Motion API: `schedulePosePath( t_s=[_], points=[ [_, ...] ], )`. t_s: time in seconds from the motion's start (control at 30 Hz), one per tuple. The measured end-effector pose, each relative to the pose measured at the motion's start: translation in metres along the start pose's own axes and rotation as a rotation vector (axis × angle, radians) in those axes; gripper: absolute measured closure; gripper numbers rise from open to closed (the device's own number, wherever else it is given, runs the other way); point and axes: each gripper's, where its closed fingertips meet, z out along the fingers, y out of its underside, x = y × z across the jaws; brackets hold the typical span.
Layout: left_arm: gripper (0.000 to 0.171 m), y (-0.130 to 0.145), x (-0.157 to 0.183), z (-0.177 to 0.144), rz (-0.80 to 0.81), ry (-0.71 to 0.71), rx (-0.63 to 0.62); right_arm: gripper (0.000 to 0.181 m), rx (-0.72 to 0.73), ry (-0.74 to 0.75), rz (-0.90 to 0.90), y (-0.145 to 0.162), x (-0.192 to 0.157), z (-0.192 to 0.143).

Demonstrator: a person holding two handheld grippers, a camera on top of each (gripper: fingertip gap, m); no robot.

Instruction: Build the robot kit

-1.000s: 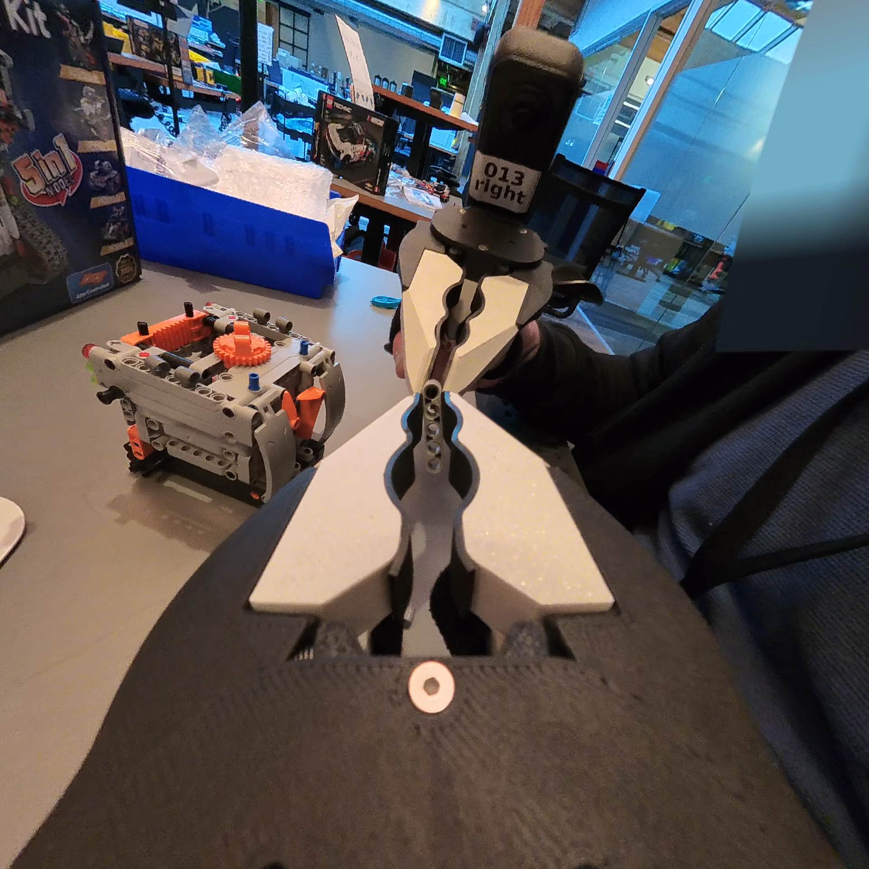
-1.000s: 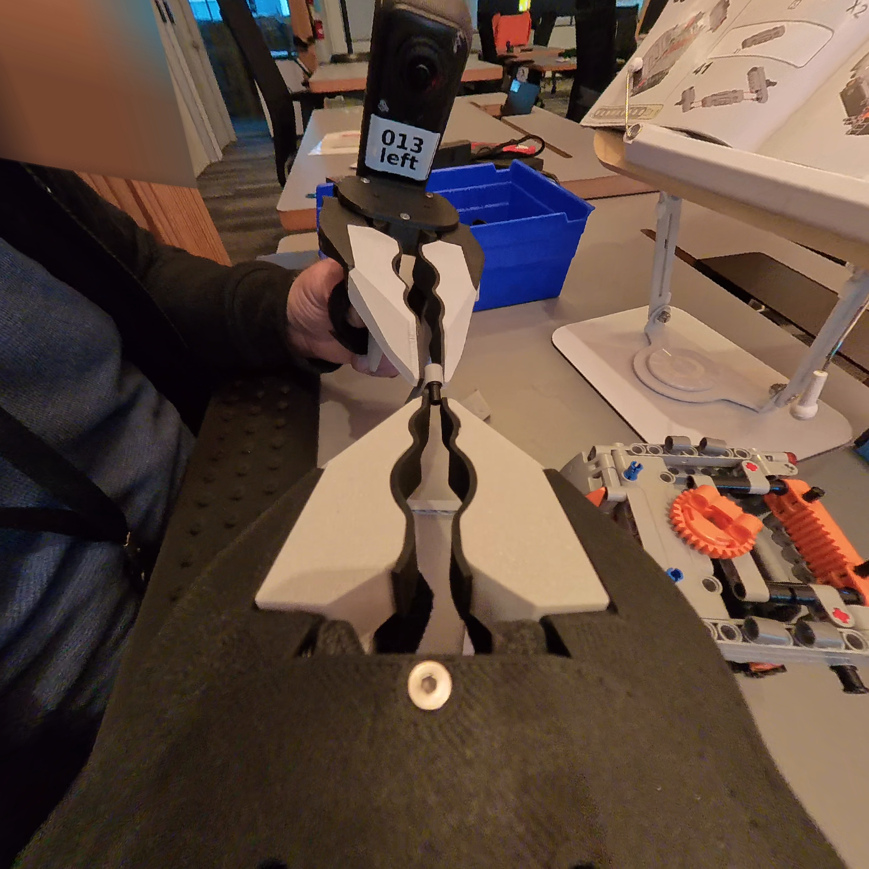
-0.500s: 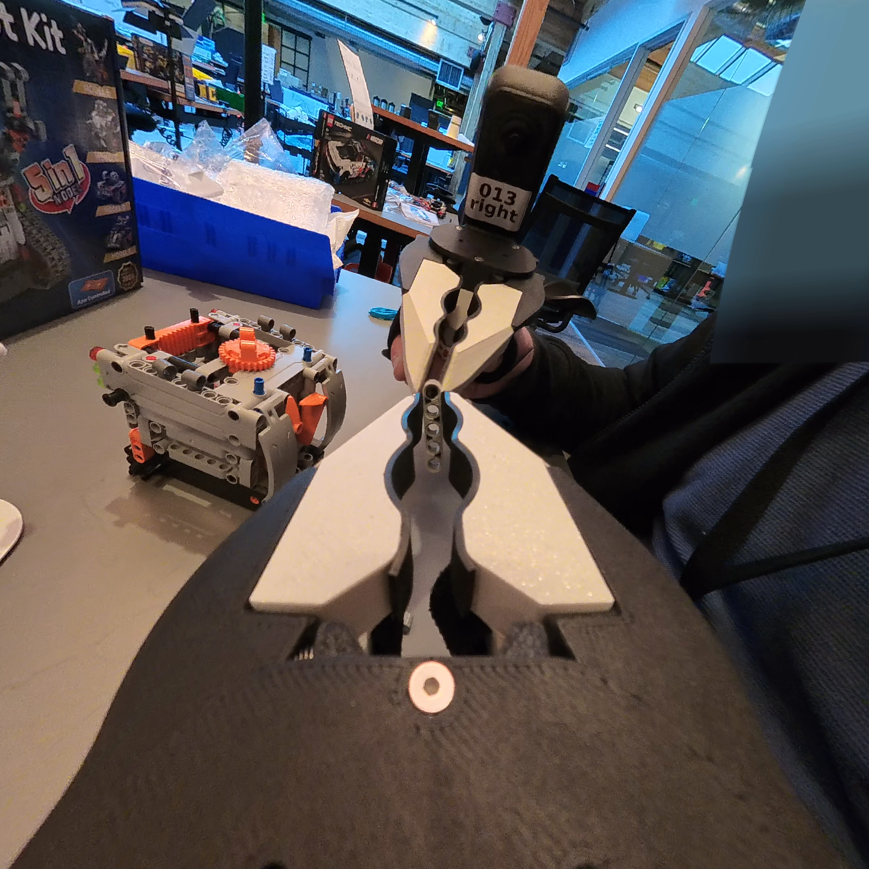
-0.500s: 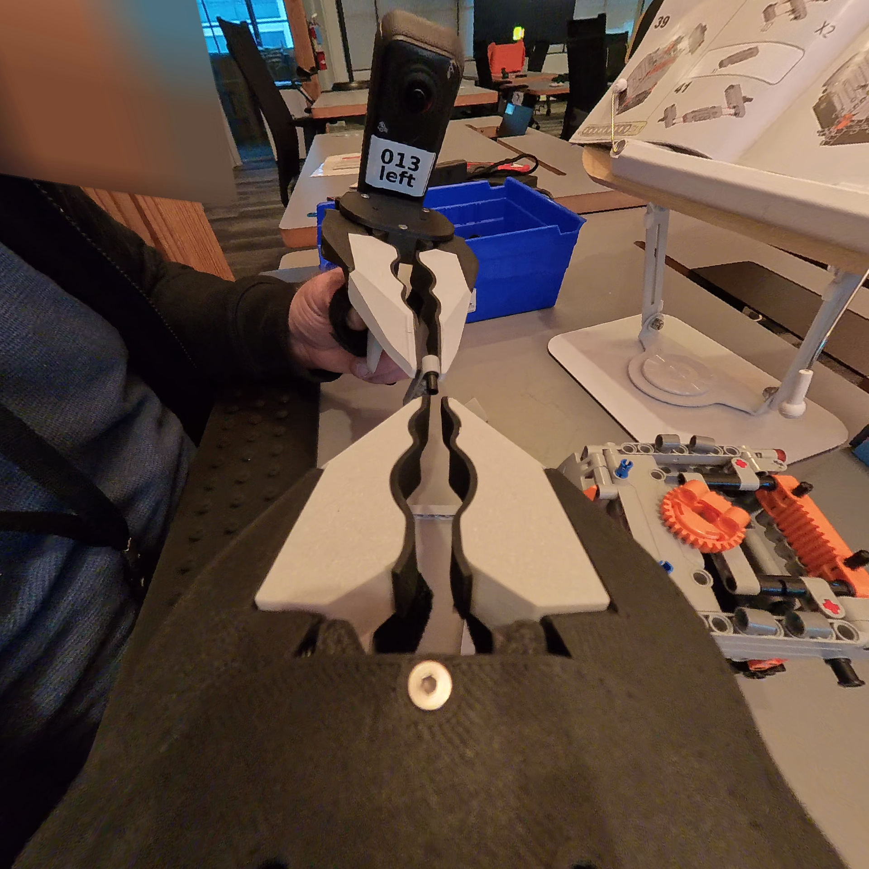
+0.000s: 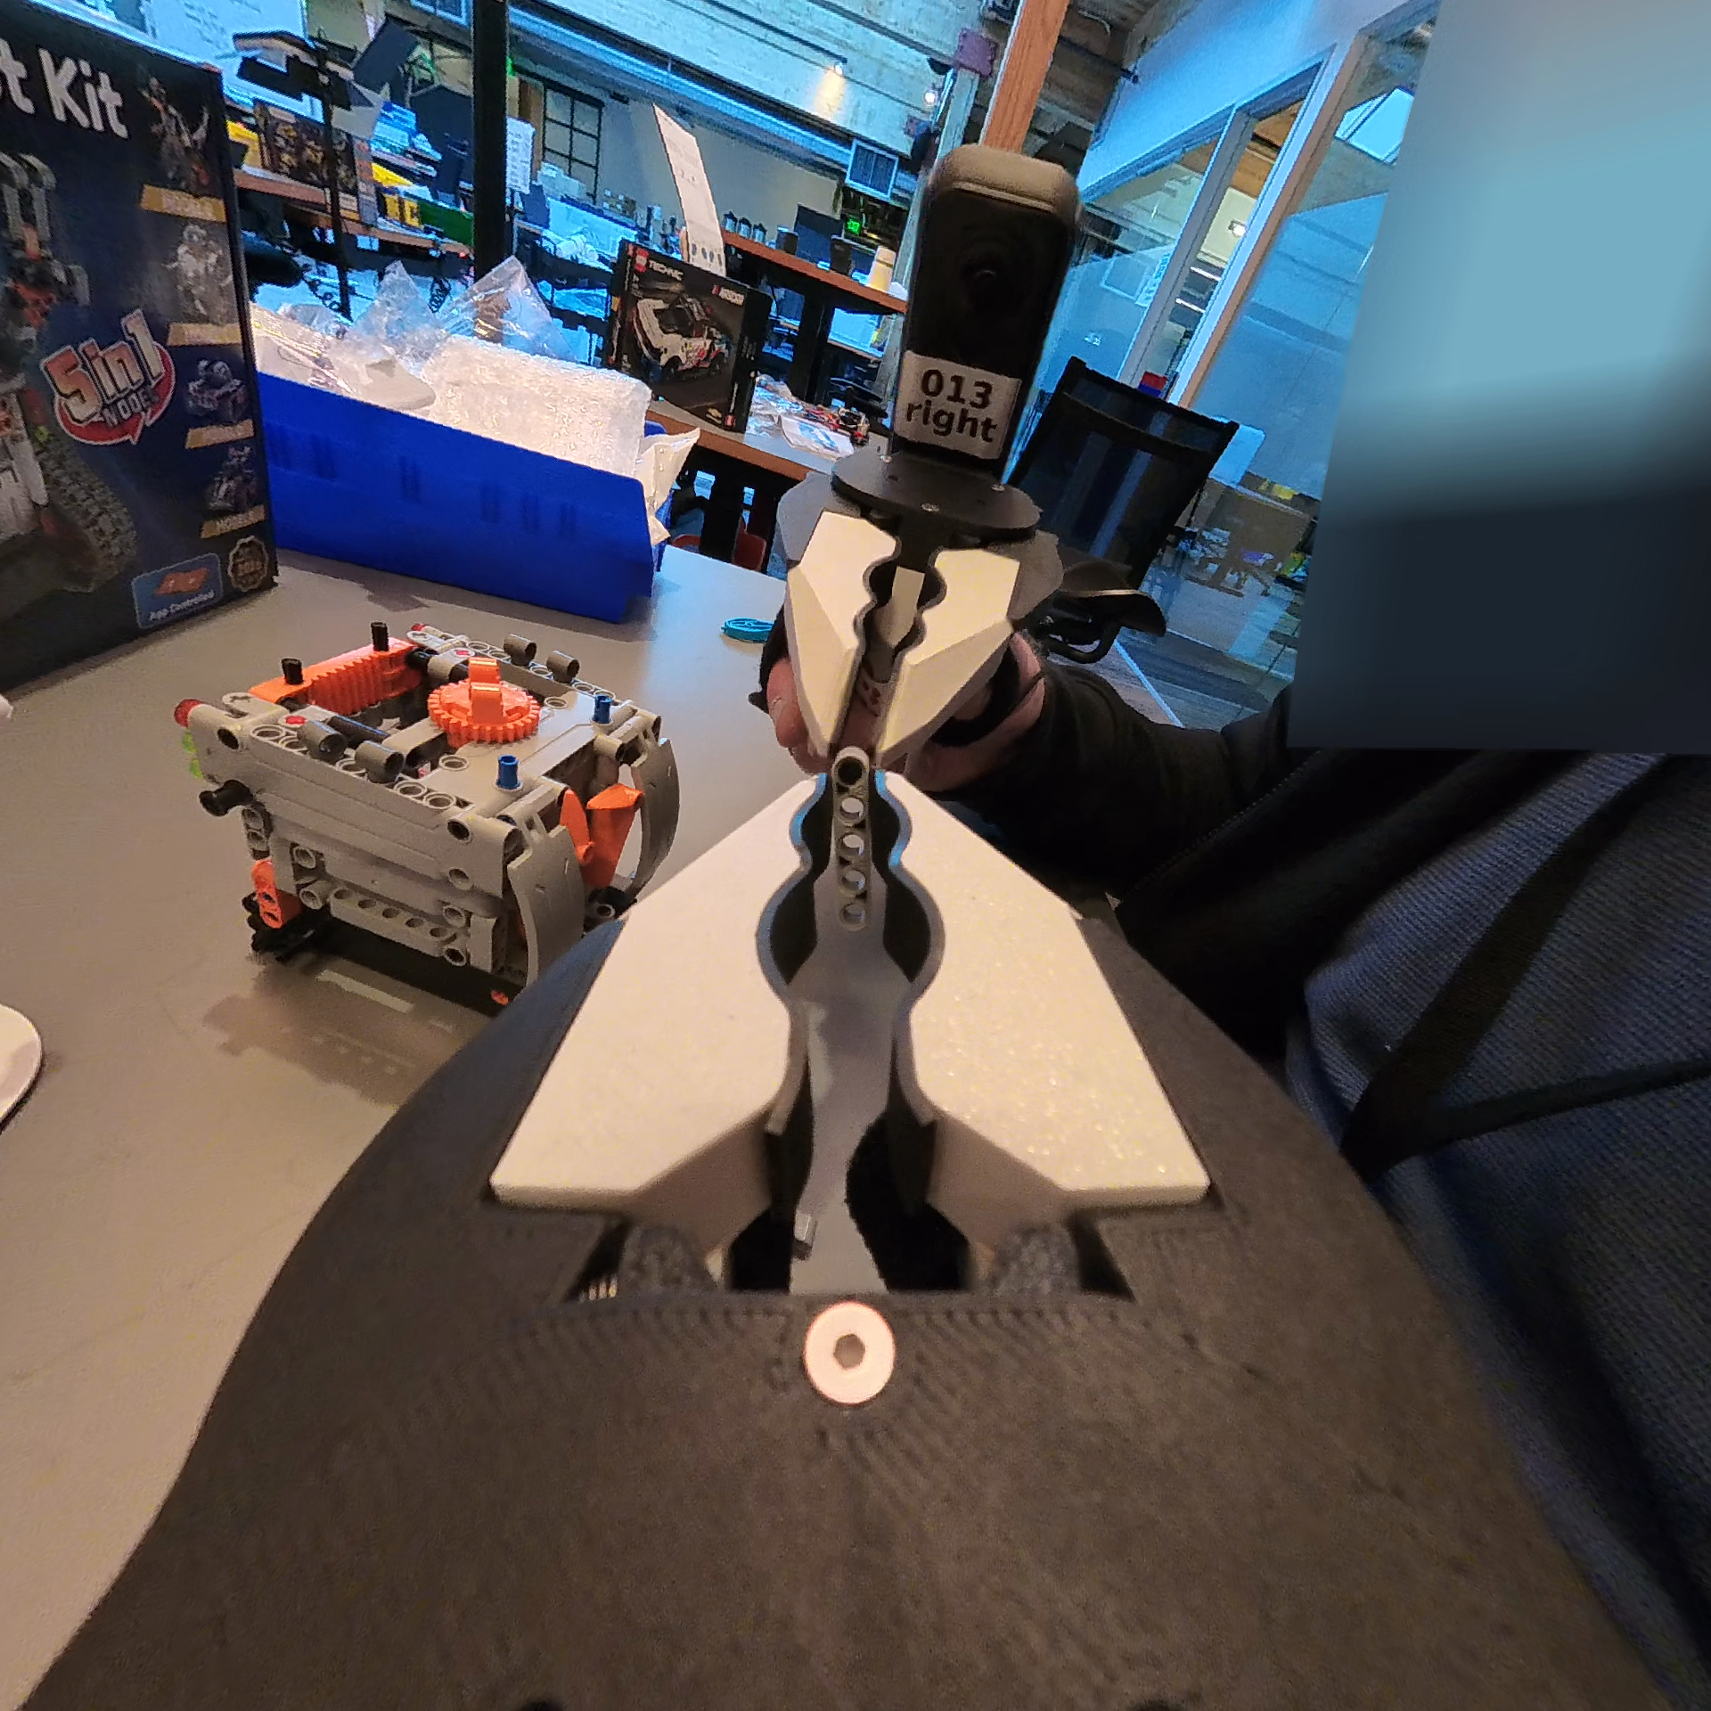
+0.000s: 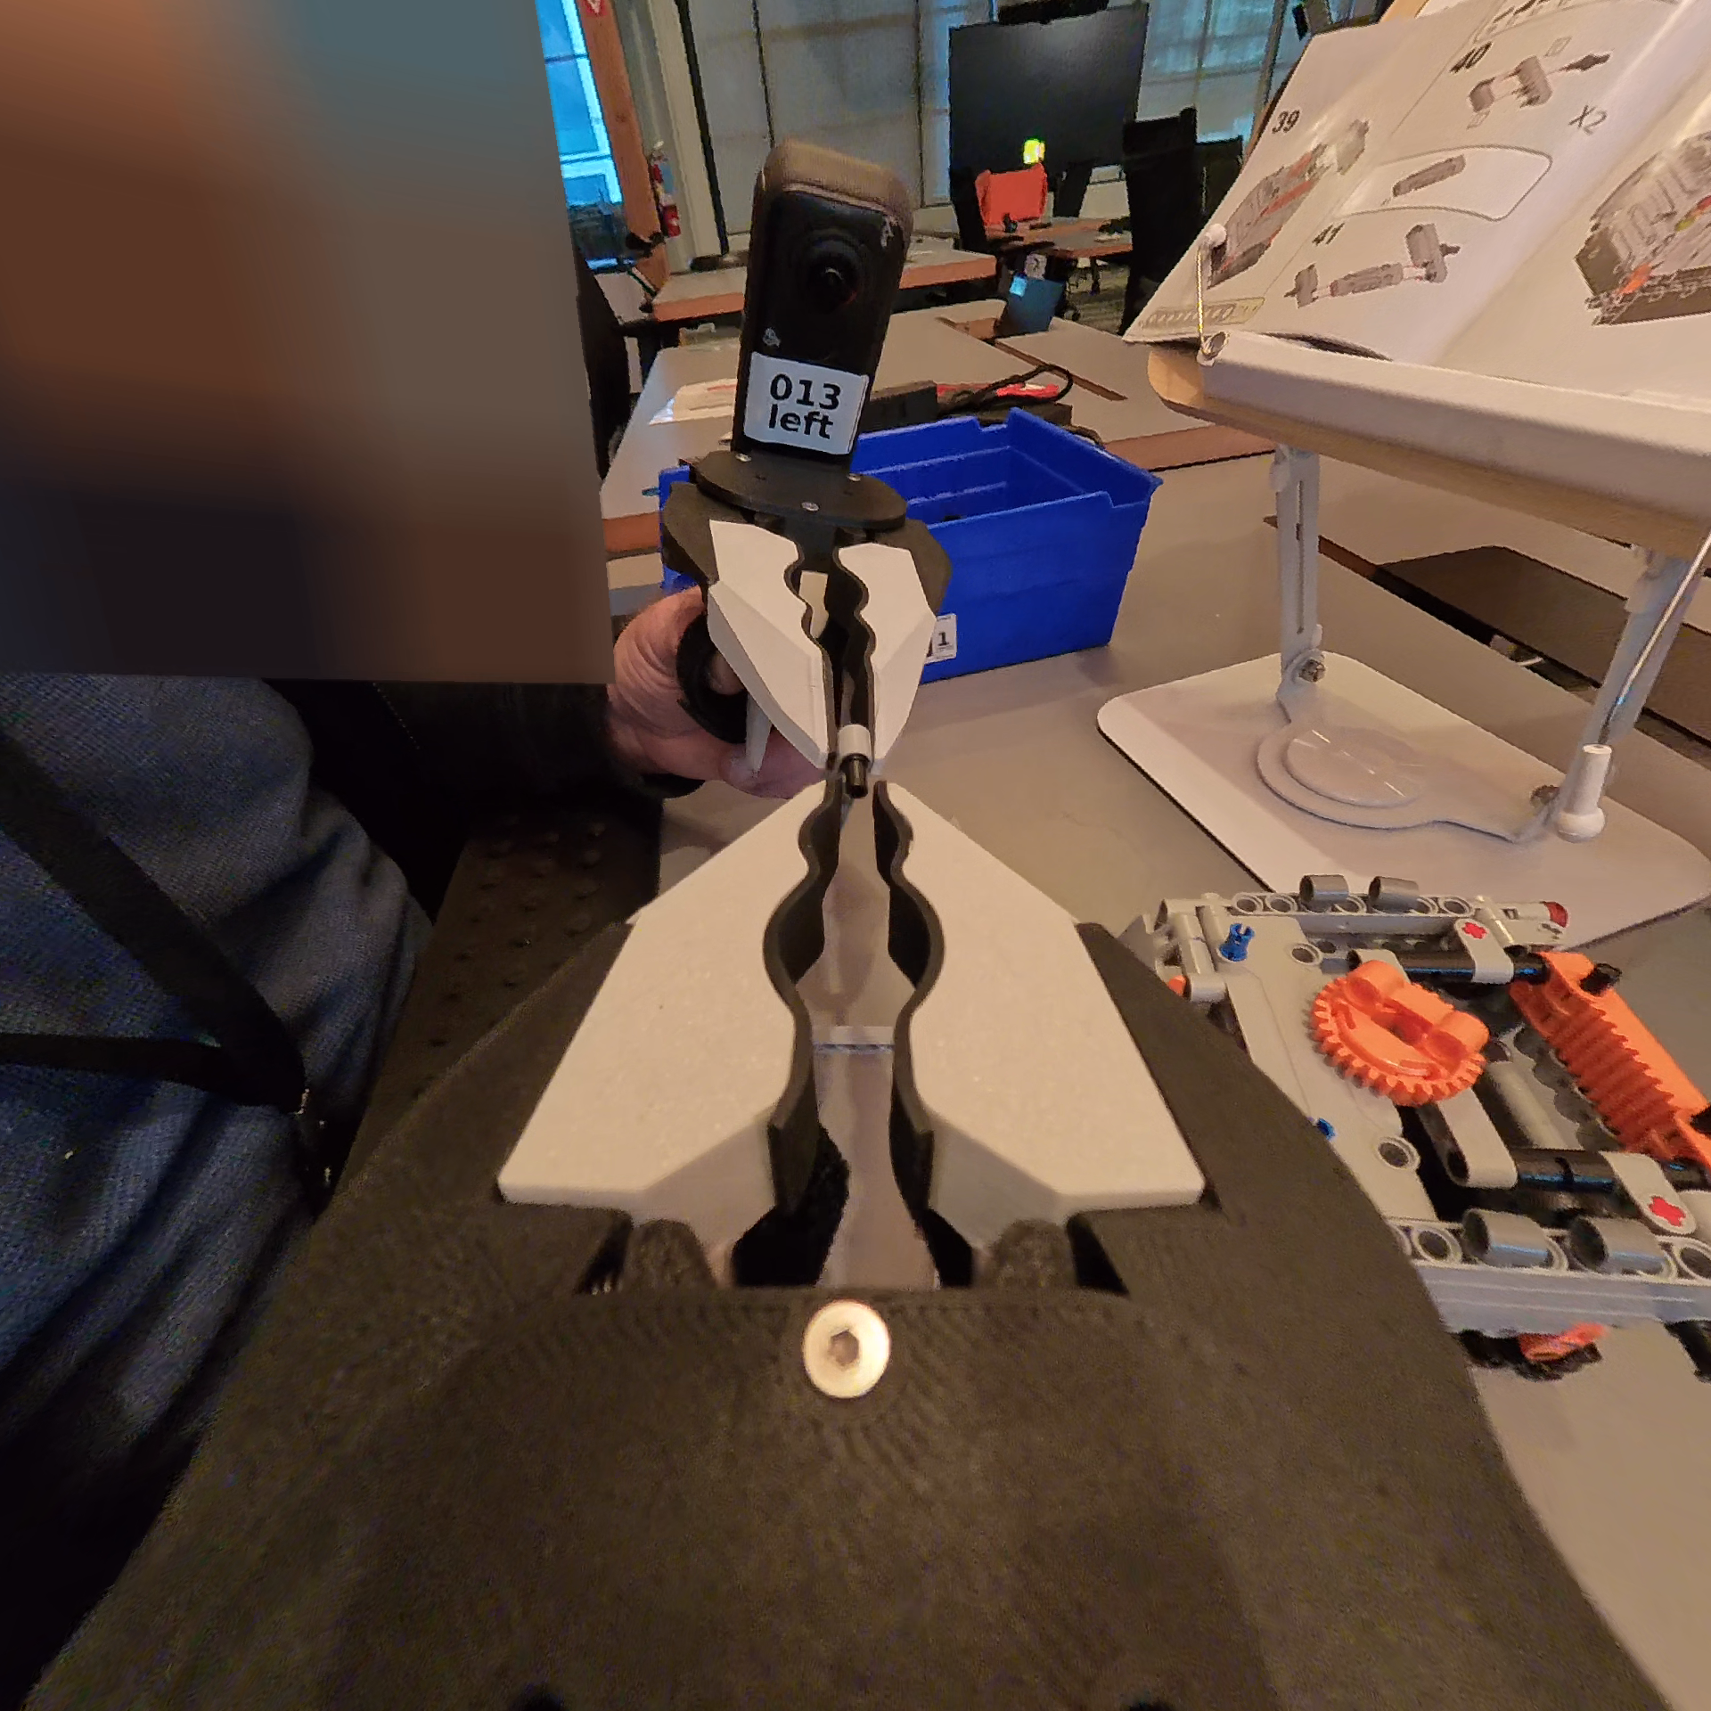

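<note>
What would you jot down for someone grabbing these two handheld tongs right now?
Left tongs: shut on a grey beam with holes, its end poking out past the tips.
Right tongs: shut, it seems, on a small dark part.
The two point at each other above the table, tips almost touching. I cannot tell whether beam and part are joined.
The grey and orange model stands on the table, untouched, to the left tongs' left.
The booklet lies open on its stand behind the model.
</note>
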Motion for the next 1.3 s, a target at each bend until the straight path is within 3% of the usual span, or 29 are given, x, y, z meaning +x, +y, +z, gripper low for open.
schedulePosePath(
  t_s=[0.7, 1.13, 1.17, 1.23, 1.3],
  points=[
    [0.166, 0.004, 0.013, 0.006, 0.022, 0.049, -0.03, 0.181, -0.06, -0.056, -0.036, 0.005, -0.015, 0.005],
    [0.169, -0.007, 0.024, 0.005, 0.096, 0.011, -0.014, 0.181, -0.015, -0.077, -0.094, -0.006, -0.026, 0.001],
    [0.171, -0.008, 0.022, 0.004, 0.106, -0.012, -0.013, 0.181, -0.025, -0.082, -0.1, -0.004, -0.026, 0.0],
    [0.171, -0.037, 0.015, -0.025, 0.065, -0.027, 0.131, 0.181, -0.01, -0.031, -0.094, -0.004, -0.014, -0.014],
    [0.171, -0.035, 0.003, -0.035, 0.127, -0.118, 0.087, 0.181, 0.025, -0.045, -0.067, -0.011, -0.012, -0.02]
  ],
)
